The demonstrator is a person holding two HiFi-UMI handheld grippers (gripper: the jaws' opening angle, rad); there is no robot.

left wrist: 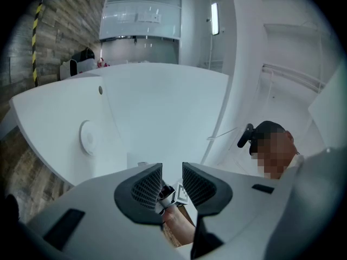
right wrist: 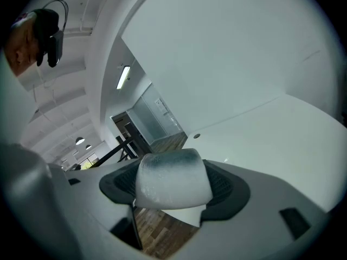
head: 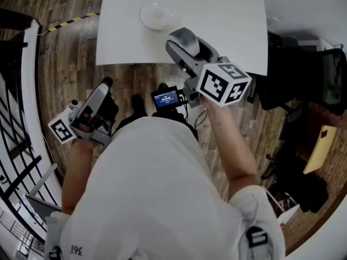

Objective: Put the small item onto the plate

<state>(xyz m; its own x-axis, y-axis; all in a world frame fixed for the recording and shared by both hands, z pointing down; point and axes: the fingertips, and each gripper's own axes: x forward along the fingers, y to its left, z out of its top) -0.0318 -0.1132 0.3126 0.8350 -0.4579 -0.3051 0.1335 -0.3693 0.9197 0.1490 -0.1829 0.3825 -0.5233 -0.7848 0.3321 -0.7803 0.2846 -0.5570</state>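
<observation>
Ahead of the person stands a white table [head: 227,15], with wood floor [head: 70,53] around it and a black chair [head: 303,75] off its right corner. On its left half lies a white plate [head: 159,15] — its surface bare. The right gripper [head: 184,43] clamps the grey-white item [head: 182,35] over the table's near edge, near the plate. The left gripper [head: 105,85] hangs low over the floor — jaws slightly apart, empty.

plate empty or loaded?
Empty. Head view shows the plate bare on the white table; the small item sits clamped in the right gripper, away from it.
</observation>
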